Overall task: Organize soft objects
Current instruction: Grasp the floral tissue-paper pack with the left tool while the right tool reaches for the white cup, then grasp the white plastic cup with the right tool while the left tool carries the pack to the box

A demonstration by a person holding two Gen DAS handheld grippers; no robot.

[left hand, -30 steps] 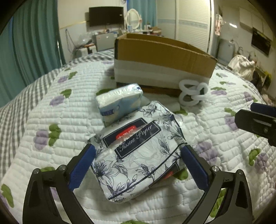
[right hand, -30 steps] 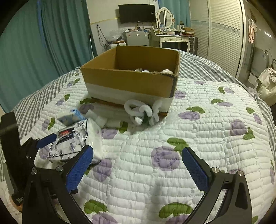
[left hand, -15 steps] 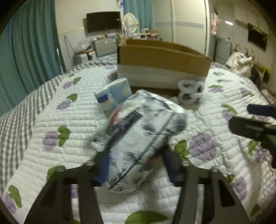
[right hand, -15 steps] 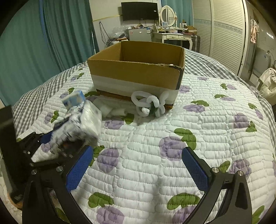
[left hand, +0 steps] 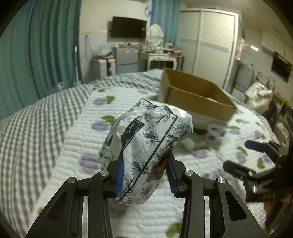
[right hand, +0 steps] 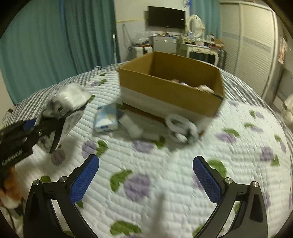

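Evidently left gripper [left hand: 145, 175] clamps tissue pack [left hand: 146, 144] mid-frame, raised for cardboard box [left hand: 197, 98] upper right; right gripper [right hand: 145, 180] open, empty.

A quilted bedspread [right hand: 164, 164] printed with purple flowers and green leaves covers the bed, with a grey checked sheet [left hand: 27, 131] at nine o'clock. Teal curtains [right hand: 55, 45] hang at ten o'clock. At twelve o'clock a dark television [right hand: 166, 17] hangs above a cluttered dressing table [left hand: 157, 56]; a white wardrobe [left hand: 207, 42] stands at one o'clock.
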